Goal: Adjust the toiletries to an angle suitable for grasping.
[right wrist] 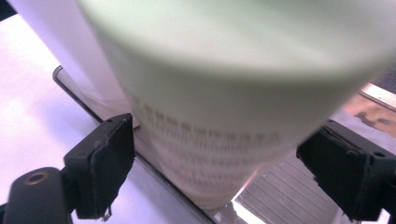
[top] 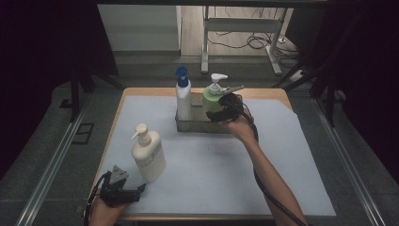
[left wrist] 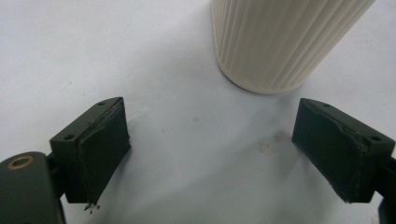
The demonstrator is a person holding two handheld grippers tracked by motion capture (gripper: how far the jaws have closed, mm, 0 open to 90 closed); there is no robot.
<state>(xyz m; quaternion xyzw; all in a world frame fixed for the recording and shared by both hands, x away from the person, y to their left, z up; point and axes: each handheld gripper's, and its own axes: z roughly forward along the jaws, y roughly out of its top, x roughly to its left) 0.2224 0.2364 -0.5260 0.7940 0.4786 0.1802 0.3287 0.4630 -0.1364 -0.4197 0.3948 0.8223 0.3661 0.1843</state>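
Note:
A pale green pump bottle stands in a metal tray at the back of the table, beside a white bottle with a blue spray top. My right gripper reaches it from the right. In the right gripper view, the green bottle sits between the wide-set jaws of this gripper, whose pads meet its sides. A cream ribbed pump bottle stands at the front left. My left gripper lies open just in front of it, with bare mat between the jaws and the cream bottle beyond their tips.
A white mat covers most of the wooden table. The tray's rim runs under the green bottle, with the white bottle close on its left. Dark curtains flank the table, and a desk frame with cables stands behind it.

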